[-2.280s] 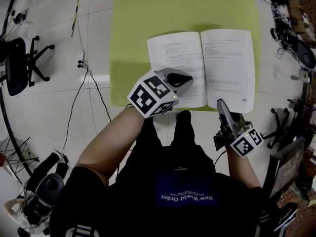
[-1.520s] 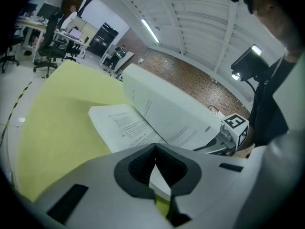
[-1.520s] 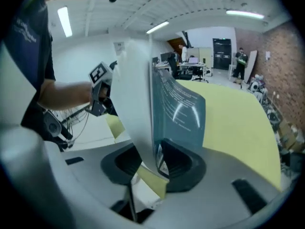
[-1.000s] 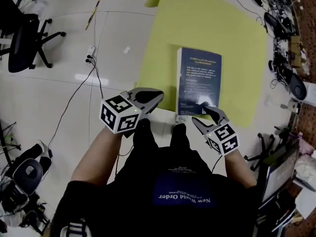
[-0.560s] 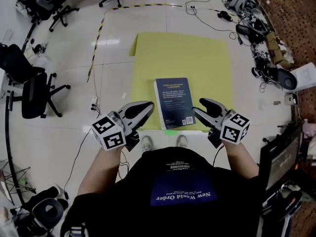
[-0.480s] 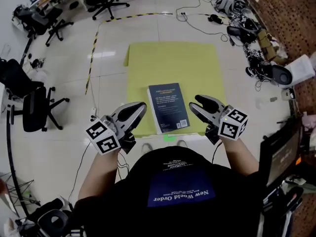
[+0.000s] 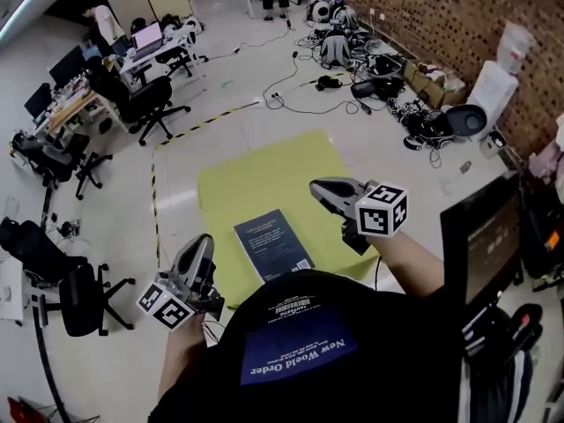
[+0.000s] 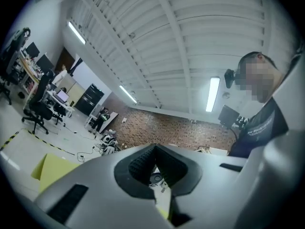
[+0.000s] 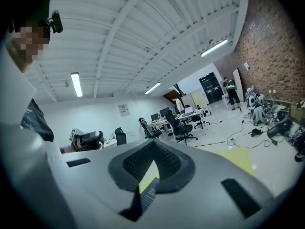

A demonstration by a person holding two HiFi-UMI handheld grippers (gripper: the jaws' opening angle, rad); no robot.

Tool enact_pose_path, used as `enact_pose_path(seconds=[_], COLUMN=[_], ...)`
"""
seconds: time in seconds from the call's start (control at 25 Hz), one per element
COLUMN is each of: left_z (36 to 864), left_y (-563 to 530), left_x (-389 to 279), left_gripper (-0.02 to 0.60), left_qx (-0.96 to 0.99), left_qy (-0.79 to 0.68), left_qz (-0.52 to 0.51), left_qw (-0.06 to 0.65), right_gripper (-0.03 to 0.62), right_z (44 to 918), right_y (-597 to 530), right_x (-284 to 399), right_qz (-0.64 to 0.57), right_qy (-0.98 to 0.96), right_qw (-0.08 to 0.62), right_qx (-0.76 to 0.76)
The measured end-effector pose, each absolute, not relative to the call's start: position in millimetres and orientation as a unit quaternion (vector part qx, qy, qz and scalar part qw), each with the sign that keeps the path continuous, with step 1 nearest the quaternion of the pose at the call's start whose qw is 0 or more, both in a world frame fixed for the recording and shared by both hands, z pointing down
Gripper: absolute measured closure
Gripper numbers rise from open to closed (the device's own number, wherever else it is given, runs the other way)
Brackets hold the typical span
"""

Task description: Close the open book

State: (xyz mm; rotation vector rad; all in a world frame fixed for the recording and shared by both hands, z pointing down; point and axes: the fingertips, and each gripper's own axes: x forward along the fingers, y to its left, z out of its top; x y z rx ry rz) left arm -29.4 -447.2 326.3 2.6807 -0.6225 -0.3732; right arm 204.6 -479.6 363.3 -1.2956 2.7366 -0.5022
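One closed book (image 7: 272,245) lies on the near part of one yellow mat (image 7: 256,170) on the floor (image 7: 264,117). Two claws are held above it. The left claw (image 7: 204,242) is together and empty. The right claw (image 7: 318,188) has just closed, also empty.

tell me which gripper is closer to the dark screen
Right. The right gripper sits just left of the dark screen; the left gripper is beyond the book.
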Motion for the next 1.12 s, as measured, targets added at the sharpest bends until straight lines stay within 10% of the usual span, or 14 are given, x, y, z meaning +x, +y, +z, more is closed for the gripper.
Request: enact_pose_path(seconds=[1.12], left_z=[347.8], left_y=[-450.5], left_x=[-32.8], left_gripper=[0.575], left_qx=[0.939], left_qy=[-0.233], left_qz=[-0.135], left_qw=[0.214], right_gripper=[0.609], right_z=[388.8], right_y=[-486.4], right_x=[186.6], right_qz=[-0.148], right_qy=[0.906], right_qw=[-0.035], right_qx=[-0.395])
